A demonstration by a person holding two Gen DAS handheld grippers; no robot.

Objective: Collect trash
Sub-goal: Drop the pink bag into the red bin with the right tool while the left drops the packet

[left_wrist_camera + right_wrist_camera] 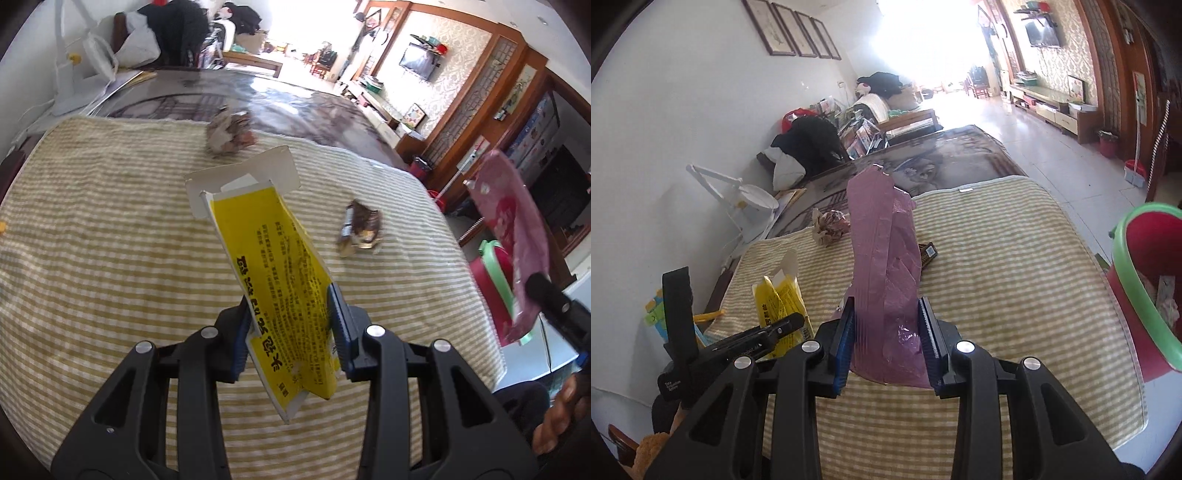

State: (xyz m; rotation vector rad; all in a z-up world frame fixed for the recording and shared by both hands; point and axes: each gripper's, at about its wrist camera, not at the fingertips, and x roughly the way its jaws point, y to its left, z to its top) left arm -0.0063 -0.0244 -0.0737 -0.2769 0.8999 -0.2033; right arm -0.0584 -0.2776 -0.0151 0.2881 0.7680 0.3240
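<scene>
Both jaws loaded and lifted off the striped cloth (1015, 266): left gripper (291, 332) clamps a yellow carton (280, 266), right gripper (886, 339) a pink plastic wrapper (886, 258). Step looks like carry-to-bin. Next: swing right to the red bin (1145, 258), release over its green rim; crumpled wrapper (231, 133) and brown wrapper (360, 227) remain far on the cloth.

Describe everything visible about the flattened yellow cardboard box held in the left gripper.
The flattened yellow cardboard box is thin card, bright yellow outside with black printed text, white inside. Its end flaps stand open at the far end, showing white undersides. It is creased and squashed flat, tilted so its length runs away from the camera. The left gripper is shut on its lower part, blue pads pressing both sides. It hangs above the striped yellow-and-white cloth, touching nothing else.
</scene>
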